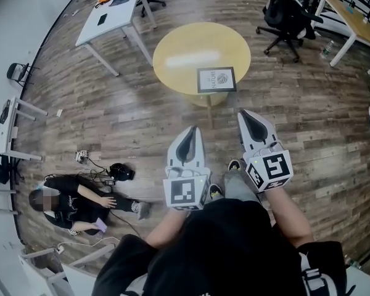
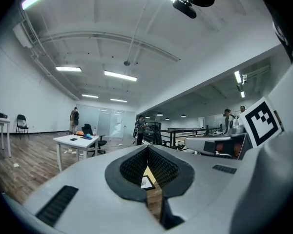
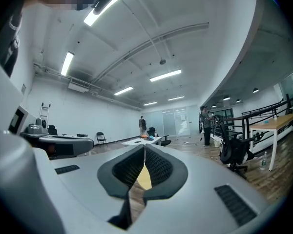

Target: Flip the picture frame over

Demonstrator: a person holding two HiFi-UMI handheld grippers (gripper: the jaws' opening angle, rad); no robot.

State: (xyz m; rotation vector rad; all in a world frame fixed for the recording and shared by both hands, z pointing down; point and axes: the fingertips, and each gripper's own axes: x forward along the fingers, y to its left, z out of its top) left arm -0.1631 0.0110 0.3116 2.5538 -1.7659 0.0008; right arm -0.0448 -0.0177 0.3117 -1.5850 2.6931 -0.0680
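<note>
On the round yellow worktop [image 1: 172, 79], close to the edge nearest you, the picture frame [image 1: 216, 79] lies flat with its printed side up. It has a dark border round a white sheet, and the print is too small to read. Nothing touches the frame, and both tools are well apart from it.

The left tool [image 1: 190, 129] is held level over the wooden floor [image 1: 111, 122], short of the worktop and pointing toward it. Its jaws are together, the ribbed pads meet at the tip, and nothing is held between them. In the left gripper view, the narrow slit below the closed tip shows a sliver of the worktop with the frame on it.

The right tool [image 1: 246, 113] is held level beside the left one, not touching it and slightly further forward. Its jaws are fully together and it holds nothing. In the right gripper view, only a strip of yellow worktop shows through the slit.

Each tool carries a marker cube [image 1: 186, 192] at its rear, just ahead of your hands.

Beyond the worktop to the left stands a white desk [image 1: 108, 17] with small items on it. A black office chair [image 1: 283, 17] stands to the right. A person [image 1: 74, 202] sits on the floor at your left, beside some cables [image 1: 102, 168].
</note>
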